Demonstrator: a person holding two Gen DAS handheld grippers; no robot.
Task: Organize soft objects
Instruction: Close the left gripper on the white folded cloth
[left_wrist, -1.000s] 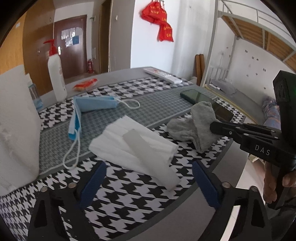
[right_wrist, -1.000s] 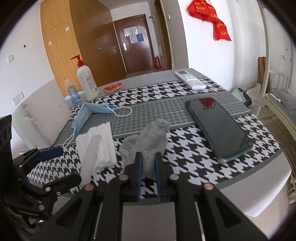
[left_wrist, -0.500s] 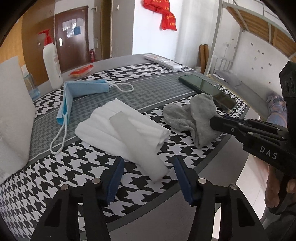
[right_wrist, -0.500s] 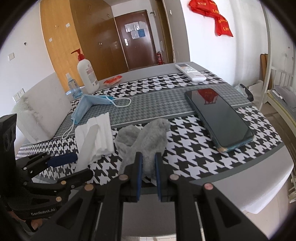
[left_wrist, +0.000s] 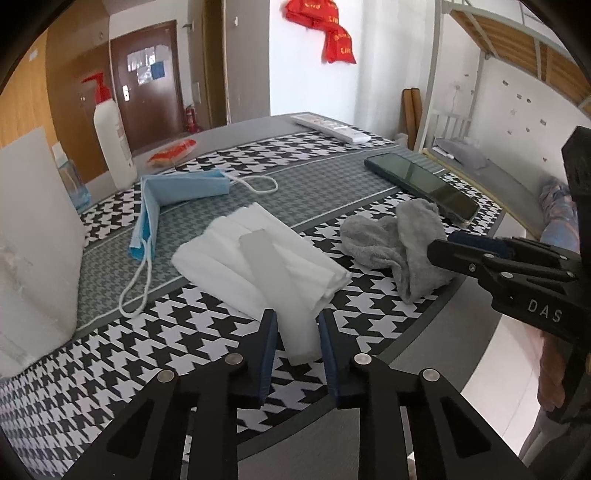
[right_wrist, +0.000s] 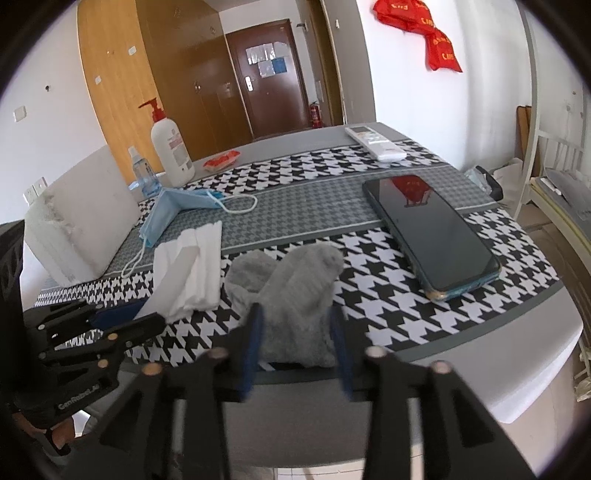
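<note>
A grey sock (right_wrist: 291, 291) lies crumpled at the table's near edge; it also shows in the left wrist view (left_wrist: 399, 243). My right gripper (right_wrist: 295, 332) is open, its fingers on either side of the sock's near end. A folded white cloth (left_wrist: 258, 258) with a translucent strip on top lies left of the sock. My left gripper (left_wrist: 295, 339) has closed in on the strip's near end, its pads at or close to its sides. A blue face mask (left_wrist: 166, 199) lies behind the cloth.
A dark phone (right_wrist: 428, 229) lies right of the sock. A pump bottle (right_wrist: 170, 147), a small clear bottle (right_wrist: 142, 177), a red packet (right_wrist: 221, 160) and a white remote (right_wrist: 373, 142) stand at the back. A white foam block (right_wrist: 77, 221) is at left.
My left gripper has moved forward and closed from wide open onto the strip's end. My right gripper has opened, letting go of the grey sock, which lies on the table.
</note>
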